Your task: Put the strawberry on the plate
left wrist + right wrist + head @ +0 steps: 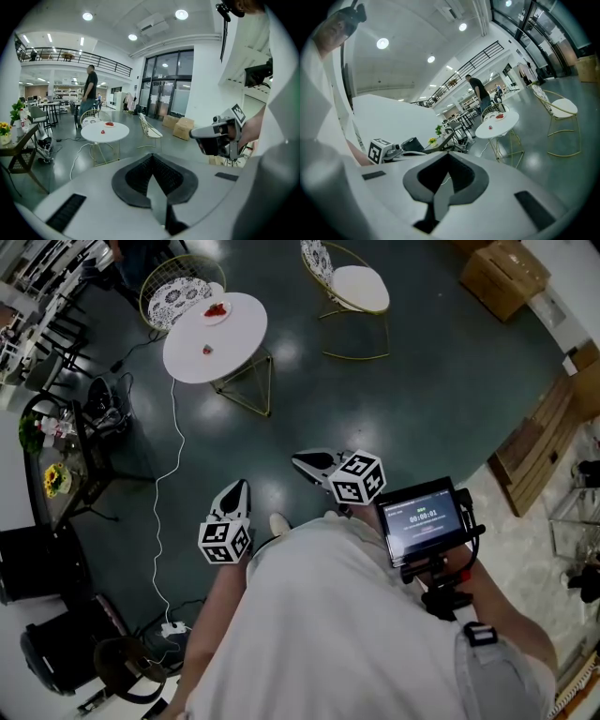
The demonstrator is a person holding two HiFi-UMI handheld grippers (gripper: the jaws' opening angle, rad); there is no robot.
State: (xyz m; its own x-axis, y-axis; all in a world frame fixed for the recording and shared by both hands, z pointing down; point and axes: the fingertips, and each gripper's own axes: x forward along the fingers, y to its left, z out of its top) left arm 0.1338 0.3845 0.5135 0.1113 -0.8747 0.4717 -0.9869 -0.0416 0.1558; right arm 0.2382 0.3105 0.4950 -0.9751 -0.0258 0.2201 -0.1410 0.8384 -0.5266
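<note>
Strawberry (207, 350) lies on the round white table (234, 334) in the upper left of the head view, just below the plate (228, 314) and apart from it. At lower centre, the left gripper (238, 486) and the right gripper (298, 461) each have their jaws pressed together on nothing, well apart from the table.

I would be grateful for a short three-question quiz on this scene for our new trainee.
1. Fill in: the jaws of the left tool and the right tool are both ____.
2. True or false: the loose strawberry already lies on the plate.
3. Multiple choice: the round white table stands A) directly beneath both tools, B) far off from both tools, C) out of view.
Key: 1 shut, with nothing between them; 2 false, it lies on the tabletop beside the plate; 3 B.
</note>
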